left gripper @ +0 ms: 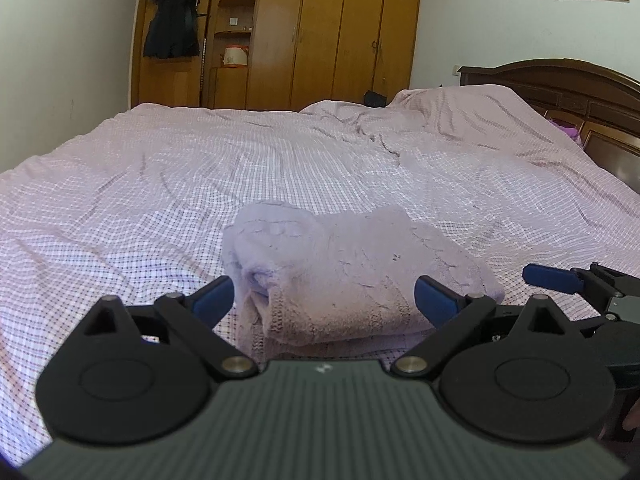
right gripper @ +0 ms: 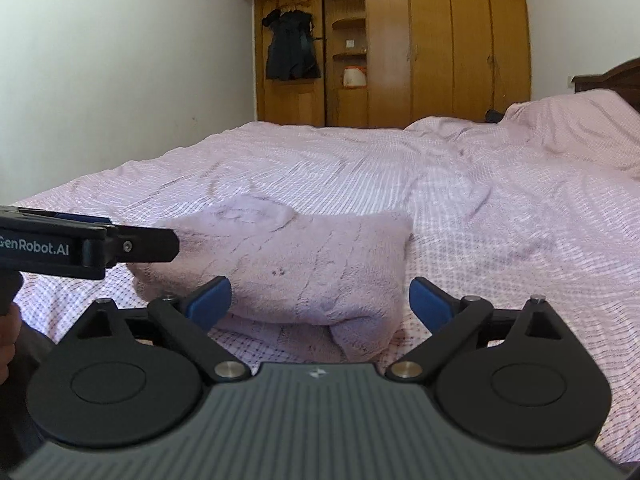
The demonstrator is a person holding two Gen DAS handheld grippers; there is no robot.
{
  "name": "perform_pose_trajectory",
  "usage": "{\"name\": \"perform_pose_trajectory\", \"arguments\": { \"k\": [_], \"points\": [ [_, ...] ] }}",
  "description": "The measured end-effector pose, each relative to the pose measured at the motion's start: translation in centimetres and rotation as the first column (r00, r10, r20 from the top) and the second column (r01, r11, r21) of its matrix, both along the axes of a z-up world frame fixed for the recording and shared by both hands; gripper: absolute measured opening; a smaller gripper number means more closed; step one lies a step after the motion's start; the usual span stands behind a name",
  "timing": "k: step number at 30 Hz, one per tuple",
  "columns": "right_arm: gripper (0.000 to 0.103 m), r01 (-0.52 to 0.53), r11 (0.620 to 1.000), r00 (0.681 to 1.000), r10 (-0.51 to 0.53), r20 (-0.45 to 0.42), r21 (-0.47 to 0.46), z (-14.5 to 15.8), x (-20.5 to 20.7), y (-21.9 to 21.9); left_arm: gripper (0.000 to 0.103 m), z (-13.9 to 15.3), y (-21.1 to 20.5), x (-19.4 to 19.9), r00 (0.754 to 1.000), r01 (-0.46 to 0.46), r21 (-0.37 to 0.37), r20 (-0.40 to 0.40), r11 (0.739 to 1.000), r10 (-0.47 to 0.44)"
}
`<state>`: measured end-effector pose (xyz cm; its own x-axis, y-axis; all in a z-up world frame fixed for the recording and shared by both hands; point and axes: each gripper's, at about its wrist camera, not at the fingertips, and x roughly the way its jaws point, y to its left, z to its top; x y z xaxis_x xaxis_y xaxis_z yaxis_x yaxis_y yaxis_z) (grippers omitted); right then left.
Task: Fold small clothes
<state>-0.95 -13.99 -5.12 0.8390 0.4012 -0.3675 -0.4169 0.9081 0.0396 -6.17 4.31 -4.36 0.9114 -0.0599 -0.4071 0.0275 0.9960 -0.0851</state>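
I see the bed [left gripper: 168,184] filling most of both wrist views, covered by a rumpled pink checked sheet [right gripper: 500,240] that runs back to a dark wooden headboard [left gripper: 560,80] at the far right corner. Behind the bed's far edge stands a wooden wardrobe [left gripper: 340,32], with a black garment [left gripper: 172,24] hanging at its left end.

The folded lilac sweater [left gripper: 340,272] lies on the sheet close to the bed's near edge, in a thick stack of layers with a ribbed hem showing along its near side.

My left gripper [left gripper: 324,296] sits low at the near edge with its blue-padded fingers [left gripper: 214,298] spread wide to either side of the sweater's near end, grasping nothing. My right gripper [right gripper: 320,300] is likewise released, its blue pads [right gripper: 428,300] wide apart, just short of the sweater's near right corner.
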Motion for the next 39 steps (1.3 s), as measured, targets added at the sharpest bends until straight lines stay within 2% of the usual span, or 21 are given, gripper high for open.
{"name": "perform_pose_trajectory", "arguments": {
  "k": [11, 39],
  "points": [
    [0.099, 0.023, 1.0, 1.0, -0.023, 0.009, 0.001, -0.04, 0.01, -0.16, 0.099, -0.09, -0.03, 0.01, 1.0, -0.002, -0.006, -0.002, 1.0, 0.002],
    [0.1, 0.007, 1.0, 1.0, -0.007, -0.011, 0.008, -0.21, 0.13, -0.09, 0.099, -0.31, -0.88, 0.17, 1.0, -0.001, 0.011, -0.007, 1.0, 0.001]
  ]
}}
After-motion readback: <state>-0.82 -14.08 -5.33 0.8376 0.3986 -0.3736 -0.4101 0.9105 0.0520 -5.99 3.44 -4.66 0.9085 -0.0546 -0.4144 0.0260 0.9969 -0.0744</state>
